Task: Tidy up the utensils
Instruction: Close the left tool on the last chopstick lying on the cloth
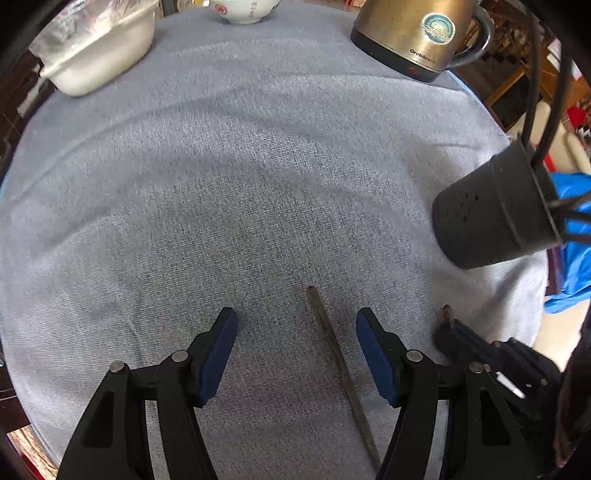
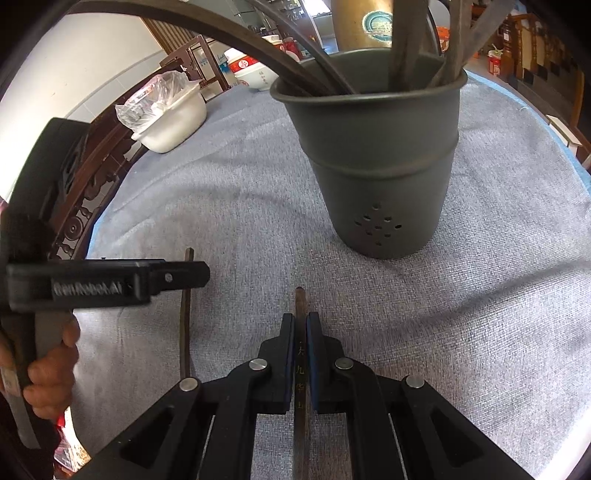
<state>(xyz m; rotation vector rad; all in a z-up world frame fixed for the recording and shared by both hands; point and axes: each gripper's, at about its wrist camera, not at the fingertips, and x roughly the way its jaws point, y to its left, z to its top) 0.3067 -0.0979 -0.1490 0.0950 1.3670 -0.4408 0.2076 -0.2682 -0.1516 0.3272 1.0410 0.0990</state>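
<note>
Hovering my left tool (image 1: 297, 354) wide open over a loose chopstick (image 1: 334, 354) lying between its fingers on the grey surface (image 1: 221, 206); I should straddle it squarely before pinching. My right tool (image 2: 300, 354) clamps another chopstick (image 2: 299, 306), with the holder (image 2: 373, 173) just ahead. A kettle (image 1: 413, 33) stands well beyond.

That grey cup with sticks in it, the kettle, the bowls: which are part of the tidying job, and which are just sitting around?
Part of the job:
- grey holder, chopsticks already inside
- chopstick clamped in the right gripper
- loose chopstick on the cloth, between the open left gripper fingers

Just sitting around:
- kettle
- patterned bowl
- white tub
- grey tablecloth
</note>
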